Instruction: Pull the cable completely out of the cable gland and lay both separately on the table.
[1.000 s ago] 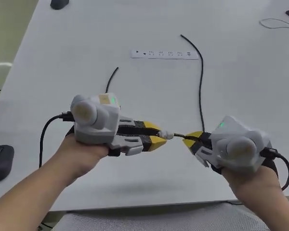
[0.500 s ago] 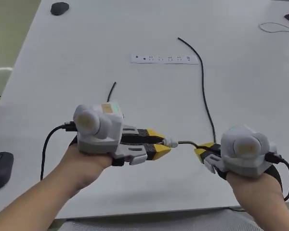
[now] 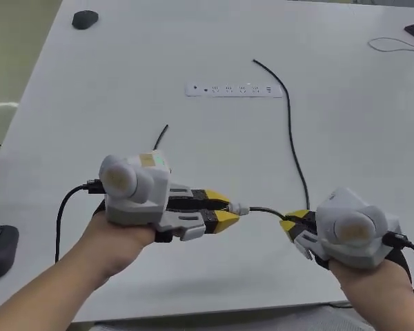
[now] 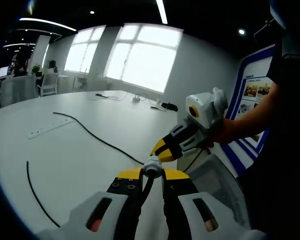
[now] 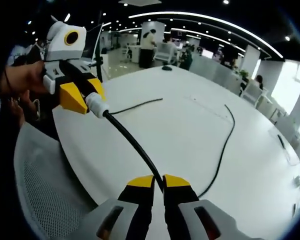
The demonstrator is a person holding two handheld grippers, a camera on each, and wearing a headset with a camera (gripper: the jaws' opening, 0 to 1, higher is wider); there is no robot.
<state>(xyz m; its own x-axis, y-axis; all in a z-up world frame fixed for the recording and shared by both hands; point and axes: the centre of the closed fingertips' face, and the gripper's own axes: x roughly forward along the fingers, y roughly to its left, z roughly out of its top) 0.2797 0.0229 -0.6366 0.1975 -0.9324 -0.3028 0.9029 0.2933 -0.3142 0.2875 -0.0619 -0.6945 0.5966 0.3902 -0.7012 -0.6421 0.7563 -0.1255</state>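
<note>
The broad white table [image 3: 124, 69] spreads out ahead of me, and I hold both tongs in the air over its near edge. Across it runs the long black cable [image 3: 290, 138], thin, round and rubbery. Its far end lies just beside the right end of the flat white power strip [image 3: 229, 90]. From there it bends toward me along the tabletop and lifts off the surface into my right tongs [image 3: 290, 221].

In the right gripper view the yellow-tipped jaws of my right tongs [image 5: 158, 182] are pressed together on the cable [image 5: 135, 145], so I have it pinched firmly. Past them, a short bare stretch of cable bridges the gap to my left tongs [image 3: 228, 209]. The two pairs of tips point at each other, near but apart.

The small white cable gland [image 3: 239, 207] is a ribbed plastic piece with a rounded collar. It sits clamped between the closed yellow tips of my left tongs [image 4: 151, 175] and sticks out just past them toward the right tongs. The cable enters the gland [image 5: 93, 104] on that side, so the two are joined. The gland is held clear of the table.
</note>
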